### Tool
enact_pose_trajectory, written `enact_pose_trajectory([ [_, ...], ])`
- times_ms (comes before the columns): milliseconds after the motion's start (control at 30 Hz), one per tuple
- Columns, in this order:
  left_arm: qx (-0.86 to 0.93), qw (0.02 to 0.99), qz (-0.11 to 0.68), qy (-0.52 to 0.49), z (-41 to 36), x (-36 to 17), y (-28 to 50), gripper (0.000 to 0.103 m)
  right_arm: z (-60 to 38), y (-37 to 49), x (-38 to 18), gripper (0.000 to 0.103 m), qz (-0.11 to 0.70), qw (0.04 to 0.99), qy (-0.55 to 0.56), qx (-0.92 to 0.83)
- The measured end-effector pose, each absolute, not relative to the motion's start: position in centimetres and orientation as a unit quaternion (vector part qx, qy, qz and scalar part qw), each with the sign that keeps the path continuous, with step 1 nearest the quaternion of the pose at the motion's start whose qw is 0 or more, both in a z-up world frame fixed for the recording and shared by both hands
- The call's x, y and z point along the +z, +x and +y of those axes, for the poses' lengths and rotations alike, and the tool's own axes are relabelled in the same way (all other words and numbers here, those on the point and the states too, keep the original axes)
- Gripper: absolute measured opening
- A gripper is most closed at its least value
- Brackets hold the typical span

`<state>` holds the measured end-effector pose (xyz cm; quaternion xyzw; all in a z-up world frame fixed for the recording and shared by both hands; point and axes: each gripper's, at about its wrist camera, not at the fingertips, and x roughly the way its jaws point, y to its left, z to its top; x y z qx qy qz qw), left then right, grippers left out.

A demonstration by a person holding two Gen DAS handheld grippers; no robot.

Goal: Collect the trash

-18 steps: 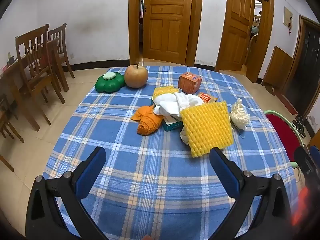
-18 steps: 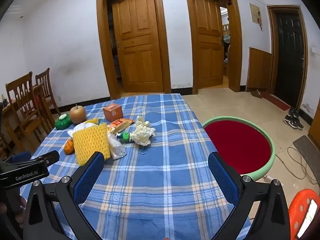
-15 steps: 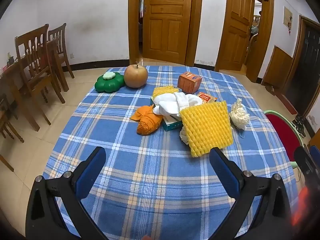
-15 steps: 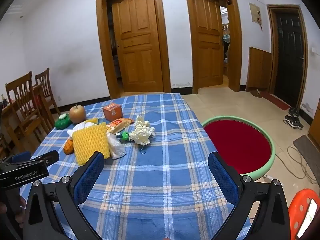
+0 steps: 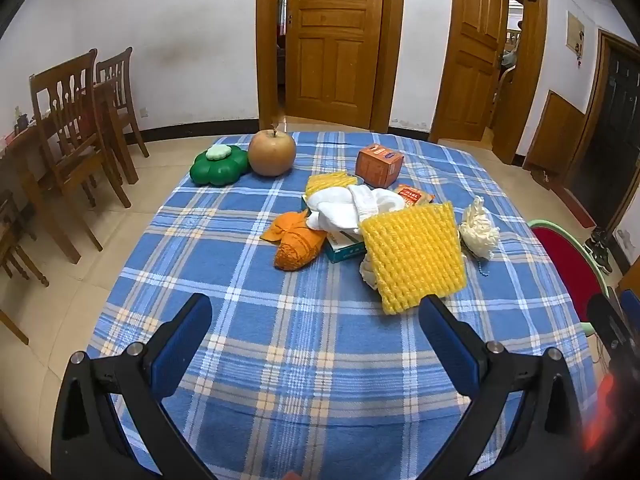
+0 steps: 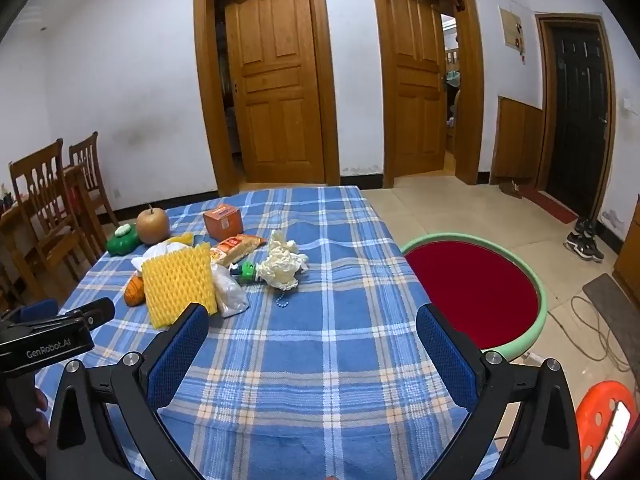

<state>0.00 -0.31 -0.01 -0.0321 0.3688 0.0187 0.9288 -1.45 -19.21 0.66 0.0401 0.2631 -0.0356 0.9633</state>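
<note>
A pile of trash lies mid-table on the blue plaid cloth (image 5: 248,344): a yellow foam net (image 5: 416,254), white cloth (image 5: 352,208), orange peel (image 5: 298,246), a crumpled paper wad (image 5: 478,230), an orange box (image 5: 378,165) and a snack packet (image 5: 412,196). The right wrist view shows the foam net (image 6: 178,282), the wad (image 6: 282,266), a clear bag (image 6: 228,292) and the packet (image 6: 236,248). My left gripper (image 5: 316,338) is open and empty over the near table. My right gripper (image 6: 312,340) is open and empty, right of the pile.
An apple (image 5: 272,152) and a green flower-shaped container (image 5: 218,164) sit at the table's far left. A red tub with a green rim (image 6: 472,292) stands on the floor right of the table. Wooden chairs (image 5: 76,120) stand left. An orange stool (image 6: 604,420) is near right.
</note>
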Motion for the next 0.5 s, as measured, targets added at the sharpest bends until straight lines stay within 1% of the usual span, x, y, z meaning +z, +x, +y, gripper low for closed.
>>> enact_pose_trajectory([
  [500,0.02,0.93,0.367,-0.035,-0.05,0.12,0.06,0.102,-19.09,-1.43,0.75,0.103,0.262,0.964,0.037,-0.035],
])
